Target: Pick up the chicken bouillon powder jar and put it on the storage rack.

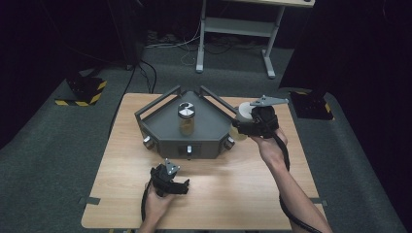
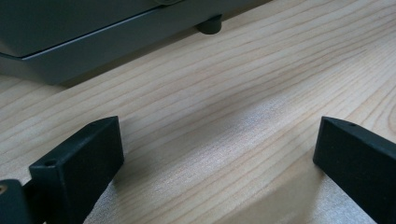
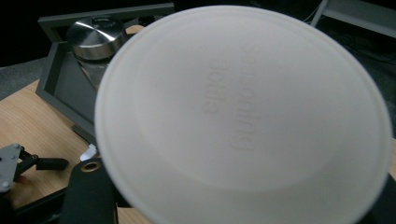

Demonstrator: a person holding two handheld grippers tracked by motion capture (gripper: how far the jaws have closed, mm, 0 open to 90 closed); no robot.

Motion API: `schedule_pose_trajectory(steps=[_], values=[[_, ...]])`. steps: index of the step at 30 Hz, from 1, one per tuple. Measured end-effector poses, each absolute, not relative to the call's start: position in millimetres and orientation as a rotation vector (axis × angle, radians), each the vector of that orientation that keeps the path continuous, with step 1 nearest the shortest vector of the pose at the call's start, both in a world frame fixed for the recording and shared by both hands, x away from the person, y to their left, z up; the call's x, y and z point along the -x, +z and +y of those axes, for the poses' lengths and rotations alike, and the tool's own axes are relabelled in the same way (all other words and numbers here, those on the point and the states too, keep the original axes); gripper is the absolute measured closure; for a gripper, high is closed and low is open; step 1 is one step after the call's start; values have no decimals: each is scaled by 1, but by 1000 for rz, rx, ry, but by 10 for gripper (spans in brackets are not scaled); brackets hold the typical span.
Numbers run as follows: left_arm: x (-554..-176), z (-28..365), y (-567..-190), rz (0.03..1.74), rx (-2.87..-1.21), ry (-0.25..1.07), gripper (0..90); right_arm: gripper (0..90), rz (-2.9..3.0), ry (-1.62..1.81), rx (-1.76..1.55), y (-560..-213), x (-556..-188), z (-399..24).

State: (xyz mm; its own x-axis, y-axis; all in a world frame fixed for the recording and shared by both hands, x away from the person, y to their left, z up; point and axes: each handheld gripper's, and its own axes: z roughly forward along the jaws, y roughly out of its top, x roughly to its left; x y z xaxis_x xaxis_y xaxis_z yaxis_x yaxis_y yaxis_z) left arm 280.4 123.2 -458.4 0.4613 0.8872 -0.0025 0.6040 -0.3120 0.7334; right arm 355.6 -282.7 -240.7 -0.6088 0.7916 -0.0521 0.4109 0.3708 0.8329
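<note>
A grey angular fixture [image 1: 167, 133] with raised rails and front knobs stands mid-table. On its deck is a glass jar with a silver lid [image 1: 185, 110], also seen in the right gripper view as the silver lid [image 3: 95, 31]. My right gripper [image 1: 241, 124] is at the fixture's right corner, shut on a seasoning bottle with a white round lid [image 1: 244, 111]. That white lid [image 3: 243, 112] is close up between the black jaws. My left gripper [image 1: 180, 187] rests low on the wood in front of the fixture, open [image 2: 219, 140], nothing between its jaws.
The wooden table [image 1: 233, 194] has bare room in front of and beside the fixture. A rubber foot [image 2: 209, 24] of the fixture sits just ahead of the left jaws. Dark carpet and a white desk frame [image 1: 233, 29] lie beyond the far edge.
</note>
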Motion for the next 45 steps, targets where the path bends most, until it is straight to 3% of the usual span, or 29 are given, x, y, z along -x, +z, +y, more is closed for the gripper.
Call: schedule_pose_trajectory(steps=[17, 45], values=[[-281, 125, -458, 1241, -2031, 529, 21, 336, 2242, 1126, -1030, -231, -386, -239], [-281, 125, -459, 1242, -2025, 526, 21, 338, 2264, 1061, -1113, -261, -421, -205]])
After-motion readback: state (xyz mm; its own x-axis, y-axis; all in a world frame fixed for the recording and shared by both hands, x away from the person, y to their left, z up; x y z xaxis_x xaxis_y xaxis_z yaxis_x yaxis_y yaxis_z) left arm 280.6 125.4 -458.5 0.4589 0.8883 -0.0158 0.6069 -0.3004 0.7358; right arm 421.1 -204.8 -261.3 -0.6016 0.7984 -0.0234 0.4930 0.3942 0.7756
